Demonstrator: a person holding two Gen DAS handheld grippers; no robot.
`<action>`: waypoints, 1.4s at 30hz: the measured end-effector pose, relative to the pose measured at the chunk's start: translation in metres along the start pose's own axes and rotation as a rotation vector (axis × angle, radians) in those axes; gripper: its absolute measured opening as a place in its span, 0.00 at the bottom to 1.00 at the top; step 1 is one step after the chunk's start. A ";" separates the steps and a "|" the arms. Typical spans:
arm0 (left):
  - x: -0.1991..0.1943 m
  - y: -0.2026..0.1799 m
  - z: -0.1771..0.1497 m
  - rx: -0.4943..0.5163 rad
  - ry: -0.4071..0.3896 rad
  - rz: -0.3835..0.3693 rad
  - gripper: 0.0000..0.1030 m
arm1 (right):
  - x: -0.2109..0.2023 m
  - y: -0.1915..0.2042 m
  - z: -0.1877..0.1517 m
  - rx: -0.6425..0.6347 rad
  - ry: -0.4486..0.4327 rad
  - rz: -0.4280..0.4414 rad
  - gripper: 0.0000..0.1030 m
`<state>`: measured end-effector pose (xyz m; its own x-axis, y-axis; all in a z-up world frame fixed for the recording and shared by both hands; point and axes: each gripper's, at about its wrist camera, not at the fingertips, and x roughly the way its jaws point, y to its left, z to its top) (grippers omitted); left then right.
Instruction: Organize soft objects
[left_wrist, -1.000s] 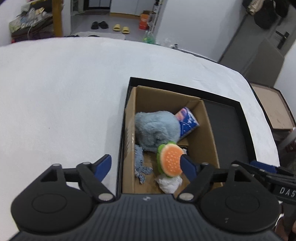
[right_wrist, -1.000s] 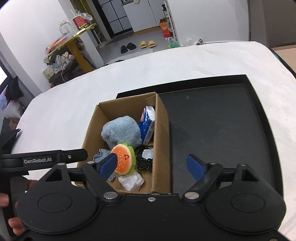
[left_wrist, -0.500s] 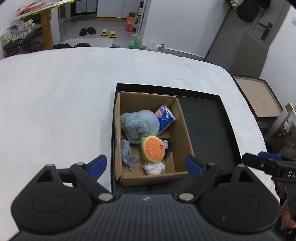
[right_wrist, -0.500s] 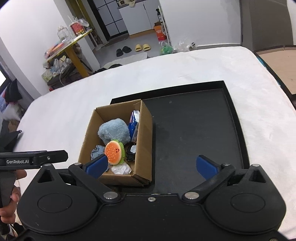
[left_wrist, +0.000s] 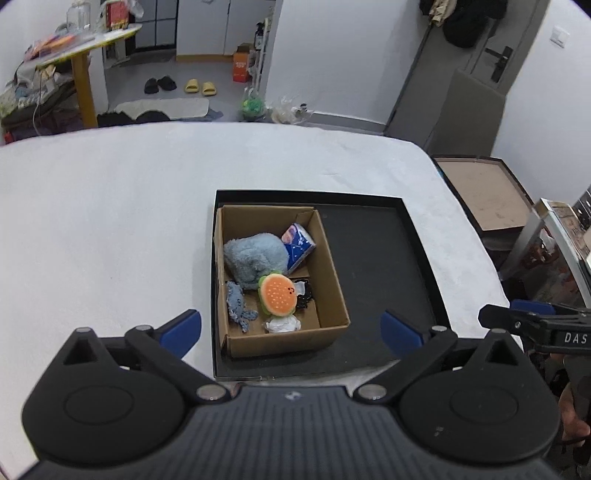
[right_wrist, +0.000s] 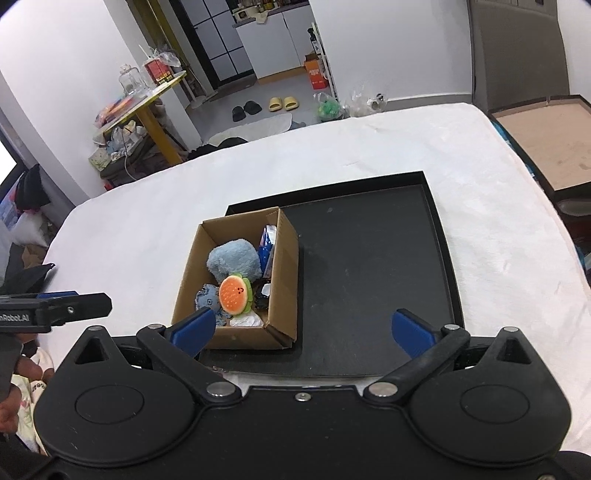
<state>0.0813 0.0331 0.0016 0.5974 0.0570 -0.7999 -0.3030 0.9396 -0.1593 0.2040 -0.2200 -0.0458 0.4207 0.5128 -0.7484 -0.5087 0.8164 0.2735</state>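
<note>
Left wrist view is showing the left gripper (left_wrist: 290, 328) hovering with jaws wide, holding nothing. The cardboard box (left_wrist: 334, 286) is sitting in the left part of the black tray (left_wrist: 388, 266) on the white surface (left_wrist: 110, 229), holding a blue plush (left_wrist: 255, 258) and burger plush (left_wrist: 277, 294). The right gripper (right_wrist: 303, 326) is hovering likewise, jaws wide.

White walls (left_wrist: 314, 55), grey floor (left_wrist: 221, 70); yellow-legged table (left_wrist: 83, 85), grey door (left_wrist: 469, 85), slippers (left_wrist: 199, 86)

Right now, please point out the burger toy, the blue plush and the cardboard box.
burger toy (left_wrist: 277, 294): left wrist view, on its orange bun.
blue plush (right_wrist: 233, 261): right wrist view, on its furry top.
cardboard box (left_wrist: 334, 280): left wrist view, on its right wall.
</note>
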 end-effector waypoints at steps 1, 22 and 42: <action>-0.005 -0.003 -0.001 0.017 -0.007 0.015 1.00 | -0.004 0.001 -0.001 -0.003 -0.005 0.001 1.00; -0.084 -0.031 -0.022 0.031 -0.084 -0.045 1.00 | -0.070 0.039 -0.021 -0.090 -0.065 0.026 1.00; -0.113 -0.046 -0.052 0.053 -0.152 -0.031 1.00 | -0.114 0.043 -0.044 -0.060 -0.122 0.014 1.00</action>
<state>-0.0108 -0.0343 0.0690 0.7126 0.0739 -0.6977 -0.2451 0.9580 -0.1489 0.1010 -0.2551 0.0251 0.4994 0.5554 -0.6649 -0.5574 0.7935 0.2442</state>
